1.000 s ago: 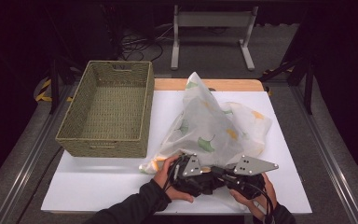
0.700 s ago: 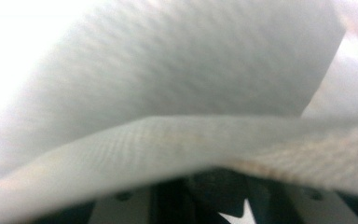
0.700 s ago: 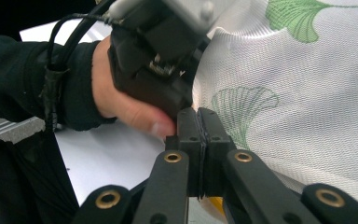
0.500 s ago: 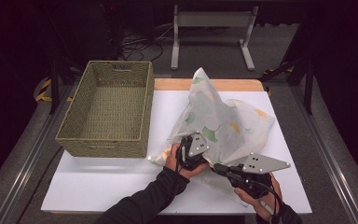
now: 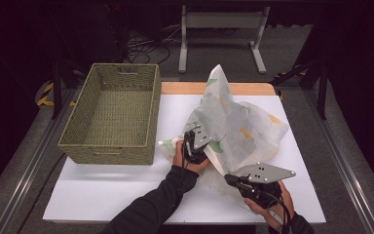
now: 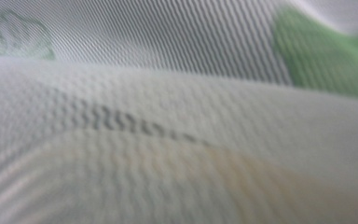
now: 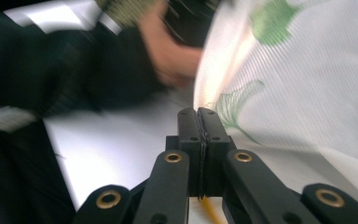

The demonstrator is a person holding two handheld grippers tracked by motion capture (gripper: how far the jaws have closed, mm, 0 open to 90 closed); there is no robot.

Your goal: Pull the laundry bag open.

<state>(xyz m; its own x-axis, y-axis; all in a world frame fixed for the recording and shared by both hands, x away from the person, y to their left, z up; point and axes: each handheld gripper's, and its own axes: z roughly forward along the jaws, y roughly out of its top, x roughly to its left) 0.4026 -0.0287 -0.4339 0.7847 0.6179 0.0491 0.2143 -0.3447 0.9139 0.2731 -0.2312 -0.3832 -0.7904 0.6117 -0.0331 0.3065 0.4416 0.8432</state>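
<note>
Two grippers at work on the cloth [image 5: 233, 126], heaped mid-bench [image 5: 126, 195] beside an empty basket [image 5: 112, 117]. Right gripper [image 7: 198, 112] clenched on a near edge, it seems; left gripper [image 5: 195, 144] buried in the folds, jaws just reopening, grasp impossible to tell. Folding barely begun, by the look of it; basket unfilled.

white table [image 5: 102, 190] bears a wicker basket [image 5: 109, 119] and a patterned cloth [image 5: 238, 129].
</note>
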